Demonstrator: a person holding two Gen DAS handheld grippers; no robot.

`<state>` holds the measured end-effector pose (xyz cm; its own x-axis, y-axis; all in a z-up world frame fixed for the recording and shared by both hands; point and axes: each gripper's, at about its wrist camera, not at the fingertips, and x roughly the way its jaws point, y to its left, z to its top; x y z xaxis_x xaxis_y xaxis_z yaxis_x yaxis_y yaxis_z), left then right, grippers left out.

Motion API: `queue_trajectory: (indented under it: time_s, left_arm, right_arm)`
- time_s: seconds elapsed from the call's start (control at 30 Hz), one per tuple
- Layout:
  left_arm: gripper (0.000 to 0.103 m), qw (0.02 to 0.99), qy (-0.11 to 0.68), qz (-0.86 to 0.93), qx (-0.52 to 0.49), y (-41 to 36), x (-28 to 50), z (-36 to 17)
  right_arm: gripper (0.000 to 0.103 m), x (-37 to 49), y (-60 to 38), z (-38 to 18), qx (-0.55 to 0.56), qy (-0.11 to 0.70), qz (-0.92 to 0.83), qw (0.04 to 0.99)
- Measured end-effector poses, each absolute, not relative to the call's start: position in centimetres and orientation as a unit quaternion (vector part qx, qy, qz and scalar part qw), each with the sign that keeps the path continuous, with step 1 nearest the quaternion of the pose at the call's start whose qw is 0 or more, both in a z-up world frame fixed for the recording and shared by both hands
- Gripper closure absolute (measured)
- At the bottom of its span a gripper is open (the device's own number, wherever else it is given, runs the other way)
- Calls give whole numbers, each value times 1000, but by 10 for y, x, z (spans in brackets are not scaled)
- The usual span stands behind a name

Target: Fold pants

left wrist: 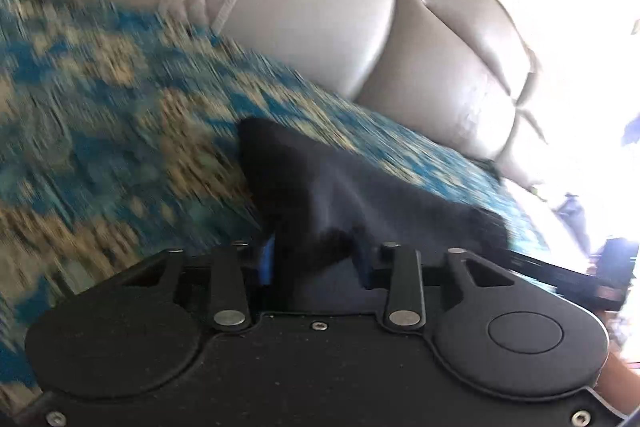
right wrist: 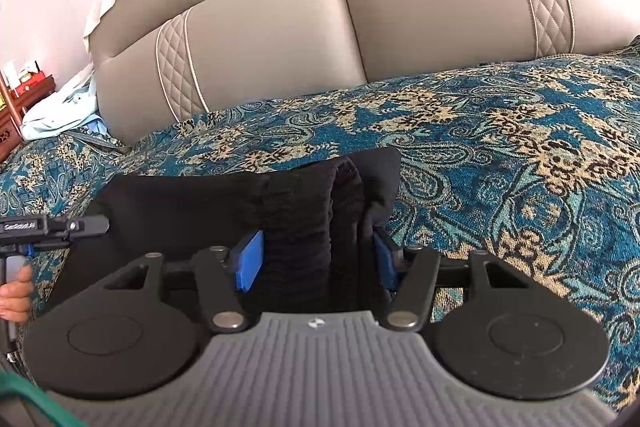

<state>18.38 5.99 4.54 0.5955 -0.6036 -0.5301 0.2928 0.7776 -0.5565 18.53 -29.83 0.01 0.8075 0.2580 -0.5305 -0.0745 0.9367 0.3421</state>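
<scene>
Holding black pants [right wrist: 248, 203] on the patterned bedspread [right wrist: 500, 147], we clamp bunched fabric in both grippers: right gripper [right wrist: 318, 255] jaws closed around a thick fold, left gripper [left wrist: 316, 259] jaws pinching another edge, before the beige headboard [right wrist: 320, 27].

1 pr black pants [right wrist: 248, 199], 2 grippers: left [left wrist: 316, 263] & right [right wrist: 316, 259], 1 bedspread [right wrist: 500, 147], 1 headboard [right wrist: 420, 11].
</scene>
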Motion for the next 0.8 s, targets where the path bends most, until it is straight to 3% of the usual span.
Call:
queue_trajectory:
  time_s: [0.6,0.8]
  left_arm:
    - [73,842,370,-260,-294,64,192,31]
    - [81,848,371,-231,-299,62,192,30]
  right_arm:
    - [44,186,-295,-1,150,294,86,940]
    - [48,187,-293,0,151,294,86,940]
